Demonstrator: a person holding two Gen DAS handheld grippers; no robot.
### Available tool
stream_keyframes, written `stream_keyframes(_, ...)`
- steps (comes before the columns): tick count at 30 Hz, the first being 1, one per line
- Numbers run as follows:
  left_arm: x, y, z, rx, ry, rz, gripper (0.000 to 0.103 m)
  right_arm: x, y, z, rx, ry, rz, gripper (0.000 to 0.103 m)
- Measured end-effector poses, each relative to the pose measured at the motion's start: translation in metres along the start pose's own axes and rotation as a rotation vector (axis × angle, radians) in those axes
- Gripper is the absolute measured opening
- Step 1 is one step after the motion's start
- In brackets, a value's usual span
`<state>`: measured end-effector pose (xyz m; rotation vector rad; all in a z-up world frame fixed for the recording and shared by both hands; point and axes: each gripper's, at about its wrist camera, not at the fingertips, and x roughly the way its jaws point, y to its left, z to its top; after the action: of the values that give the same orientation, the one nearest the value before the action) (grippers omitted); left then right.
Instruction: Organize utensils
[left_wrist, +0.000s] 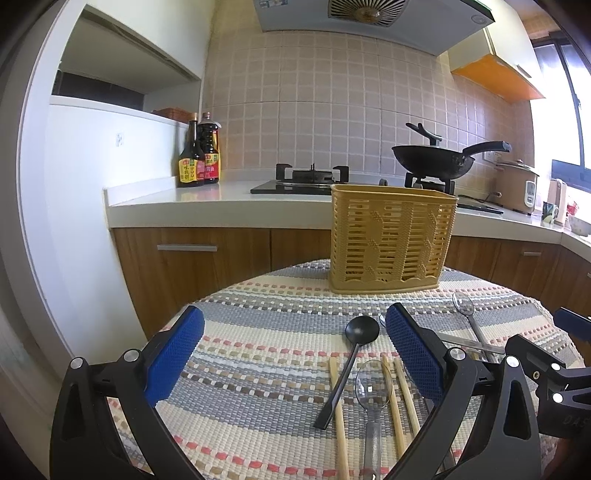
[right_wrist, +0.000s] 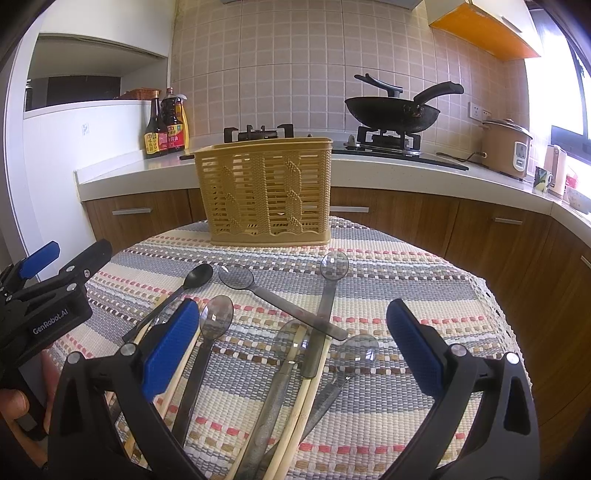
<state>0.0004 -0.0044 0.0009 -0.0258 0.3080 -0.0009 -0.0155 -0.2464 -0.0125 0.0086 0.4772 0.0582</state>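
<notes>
- Two grippers are in view above a round table covered by a striped woven cloth (right_wrist: 406, 266); both stand with jaws wide apart and nothing between the pads.
- Left gripper (left_wrist: 295, 358): blue pads spread over the cloth, tilted slightly downward. Between its fingers, toward the right pad, lie a black spoon (left_wrist: 351, 354), a clear spoon (left_wrist: 372, 391) and several wooden chopsticks (left_wrist: 397, 398). No contact with any of them.
- Right wrist view, far left: the left gripper's black body shows at the frame edge, with part of a hand (right_wrist: 13, 406) below it.
- Right gripper (right_wrist: 291, 347): jaws apart, pointed down at the utensil pile. Its left pad sits just above the chopsticks and a smoke-grey spoon (right_wrist: 216, 314); whether it touches them cannot be told.
- Utensils, loose on the cloth: black spoon (right_wrist: 197, 277) at left; grey translucent spoons crossing one another at centre (right_wrist: 236, 277) (right_wrist: 334, 264); a clear spoon (right_wrist: 356, 354) at right; chopsticks (right_wrist: 306, 387) running toward the camera beneath them.
- Yellow slotted plastic utensil basket (right_wrist: 266, 192) stands upright at the far edge of the table, beyond the pile. No utensil can be made out inside.
- Background: counter with sauce bottles (right_wrist: 164, 125), gas hob, black wok (right_wrist: 393, 110), rice cooker (right_wrist: 508, 147).
</notes>
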Motion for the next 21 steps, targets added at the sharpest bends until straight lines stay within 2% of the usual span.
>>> stream_keyframes(10, 0.0007, 0.0021, 0.002, 0.015, 0.01, 0.003, 0.095, 0.0017, -0.0001, 0.0015, 0.003, -0.005, -0.001, 0.097)
stream_keyframes(21, -0.0006, 0.0035, 0.0041, 0.016, -0.014, 0.004, 0.095, 0.0015, 0.0003, 0.0016, -0.001, -0.006, -0.003, 0.097)
